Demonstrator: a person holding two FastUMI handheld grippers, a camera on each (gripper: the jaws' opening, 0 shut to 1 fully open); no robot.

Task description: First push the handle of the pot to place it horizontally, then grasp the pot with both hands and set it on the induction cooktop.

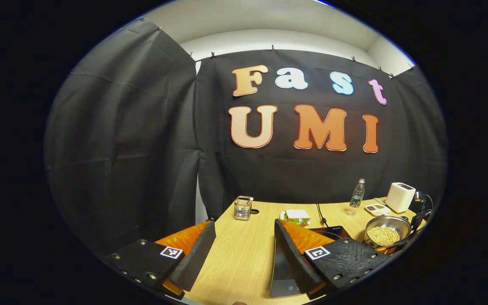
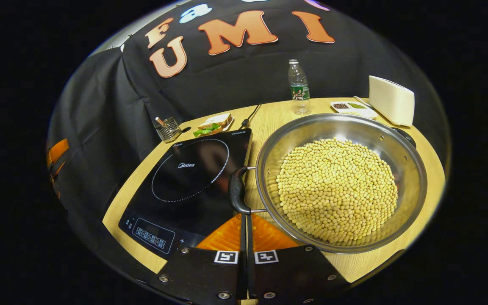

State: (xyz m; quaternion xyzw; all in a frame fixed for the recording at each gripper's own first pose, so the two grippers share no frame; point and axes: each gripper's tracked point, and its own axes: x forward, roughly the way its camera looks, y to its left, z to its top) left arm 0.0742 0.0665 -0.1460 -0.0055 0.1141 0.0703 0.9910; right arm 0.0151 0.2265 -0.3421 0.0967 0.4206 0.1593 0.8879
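A steel pot (image 2: 413, 186) full of yellow beans stands on the wooden table (image 2: 269, 118), just right of the black induction cooktop (image 2: 189, 173). Its near black handle (image 2: 237, 190) faces the cooktop; the far handle (image 2: 405, 136) is at the back right. My right gripper (image 2: 244, 216) is shut, holding nothing, with its tips right at the lower end of the near handle. My left gripper (image 1: 244, 224) is open and holds nothing, above the table left of the cooktop (image 1: 331, 232). The pot (image 1: 387, 223) lies far to its right.
At the back of the table stand a water bottle (image 2: 298, 87), a white box-shaped appliance (image 2: 390, 99), a small tray of spices (image 2: 347, 106), a sandwich on a plate (image 2: 213, 123) and a glass holder (image 2: 168, 128). A cable (image 2: 250, 114) runs behind the cooktop.
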